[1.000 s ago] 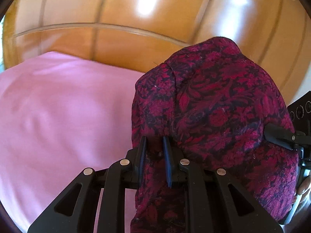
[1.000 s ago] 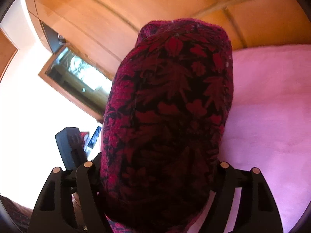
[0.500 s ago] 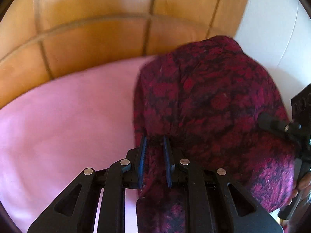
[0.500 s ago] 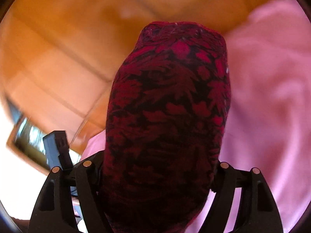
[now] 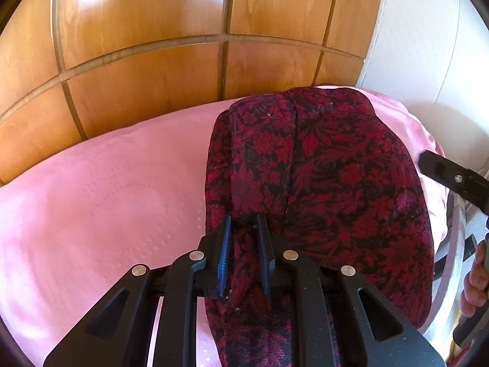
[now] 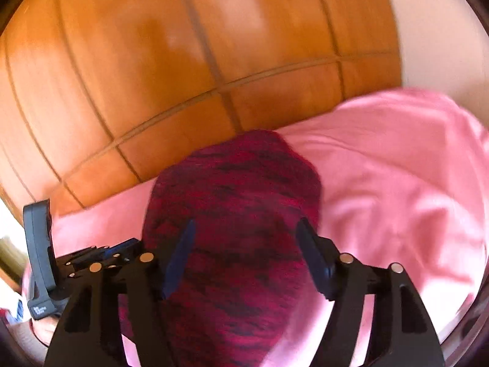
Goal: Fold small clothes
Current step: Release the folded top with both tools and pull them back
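Observation:
A dark red floral garment (image 5: 321,183) lies spread on the pink bedspread (image 5: 107,202). My left gripper (image 5: 244,223) is shut on a bunched fold at the garment's near left edge. In the right wrist view the same garment (image 6: 232,214) lies below my right gripper (image 6: 244,229), whose jaws stand wide apart over the cloth without pinching it. That view is blurred by motion. The right gripper's body (image 5: 452,180) shows at the right edge of the left wrist view, with the person's hand below it.
A wooden panelled headboard (image 5: 183,61) stands along the far edge of the bed. A white wall (image 5: 428,46) is at the right. The left gripper's body (image 6: 39,257) shows at the left of the right wrist view.
The garment has come down from being held up in the air onto the bedspread. My right gripper has opened and let go of it. My left gripper still holds its fold.

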The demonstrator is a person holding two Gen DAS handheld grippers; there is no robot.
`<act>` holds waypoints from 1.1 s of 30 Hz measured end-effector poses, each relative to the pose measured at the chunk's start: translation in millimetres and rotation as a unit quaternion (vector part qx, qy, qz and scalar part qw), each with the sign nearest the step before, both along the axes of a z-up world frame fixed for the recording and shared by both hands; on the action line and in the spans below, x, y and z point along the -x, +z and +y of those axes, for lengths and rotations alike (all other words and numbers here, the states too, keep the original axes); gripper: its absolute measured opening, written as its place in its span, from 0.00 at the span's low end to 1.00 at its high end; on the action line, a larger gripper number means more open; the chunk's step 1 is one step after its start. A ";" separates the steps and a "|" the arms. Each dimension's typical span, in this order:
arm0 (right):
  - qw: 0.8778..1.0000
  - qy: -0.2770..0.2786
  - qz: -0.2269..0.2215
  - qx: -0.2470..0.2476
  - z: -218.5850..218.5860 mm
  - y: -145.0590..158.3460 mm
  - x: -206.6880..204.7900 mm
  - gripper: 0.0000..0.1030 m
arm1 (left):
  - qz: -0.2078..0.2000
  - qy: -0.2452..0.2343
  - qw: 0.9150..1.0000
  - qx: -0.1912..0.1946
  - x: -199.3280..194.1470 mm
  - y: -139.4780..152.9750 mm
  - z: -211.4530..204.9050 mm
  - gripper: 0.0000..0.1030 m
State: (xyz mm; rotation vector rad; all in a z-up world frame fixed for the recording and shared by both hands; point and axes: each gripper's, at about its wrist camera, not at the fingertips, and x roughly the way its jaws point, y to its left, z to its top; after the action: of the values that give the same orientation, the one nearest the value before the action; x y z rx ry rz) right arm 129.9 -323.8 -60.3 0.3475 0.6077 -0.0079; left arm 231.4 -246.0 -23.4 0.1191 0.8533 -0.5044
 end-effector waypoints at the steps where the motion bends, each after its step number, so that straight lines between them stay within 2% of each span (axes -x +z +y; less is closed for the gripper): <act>1: 1.000 0.005 0.011 0.010 -3.3 -6.1 -8.8 0.63 | 0.001 0.002 1.000 -0.002 -0.3 0.0 -0.9 0.14; 3: 0.998 -0.002 0.041 0.043 29.2 -11.9 -36.7 0.65 | 0.005 0.010 1.000 -0.009 -3.4 -1.1 -3.2 0.14; 6: 0.993 -0.013 0.075 0.087 41.4 -26.2 -81.8 0.69 | 0.015 0.025 0.999 -0.017 -18.0 -2.7 -6.0 0.14; 8: 0.993 -0.013 0.088 0.076 34.0 -34.3 -92.1 0.71 | 0.020 0.032 0.999 -0.013 -23.4 -1.2 -4.5 0.14; 14: 0.993 -0.011 0.078 0.092 19.3 -24.7 -66.9 0.73 | 0.007 0.028 1.000 0.006 -6.2 1.0 3.8 0.14; 17: 0.995 -0.026 0.066 0.076 15.6 -19.5 -52.2 0.83 | -0.008 0.039 0.999 0.003 -0.7 6.1 6.5 0.33; 20: 0.995 -0.029 0.061 0.073 21.9 -13.6 -35.3 0.85 | -0.002 0.048 0.999 0.016 0.7 9.9 13.0 0.37; 23: 0.995 -0.030 0.058 0.075 25.7 -12.9 -24.3 0.88 | -0.014 0.053 0.998 0.018 7.2 15.8 18.8 0.38; 24: 0.995 -0.030 0.057 0.073 27.1 -13.0 -20.4 0.90 | -0.025 0.057 0.998 0.014 11.9 18.8 20.2 0.47; 25: 0.995 -0.032 0.058 0.071 28.3 -12.4 -16.9 0.91 | -0.034 0.060 0.998 0.012 16.2 21.0 22.0 0.51; 30: 0.993 -0.076 0.057 0.066 35.8 -4.0 7.9 0.97 | -0.061 0.075 0.995 0.014 36.4 32.4 37.3 0.55; 31: 0.992 -0.088 0.056 0.073 39.4 -1.8 14.5 0.97 | -0.067 0.081 0.994 0.013 41.6 34.7 41.8 0.58; 32: 0.991 -0.097 0.056 0.078 42.7 0.1 20.1 0.97 | -0.071 0.089 0.993 0.012 45.3 36.5 46.8 0.66; 33: 0.989 -0.109 0.056 0.084 49.2 1.7 29.1 0.97 | -0.075 0.099 0.992 0.015 50.9 38.7 52.7 0.69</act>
State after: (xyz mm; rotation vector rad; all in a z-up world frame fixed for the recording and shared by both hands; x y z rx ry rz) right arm 100.8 -274.6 -58.6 0.2492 0.6732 -0.2896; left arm 180.6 -193.3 15.2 0.0441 0.7025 -0.3182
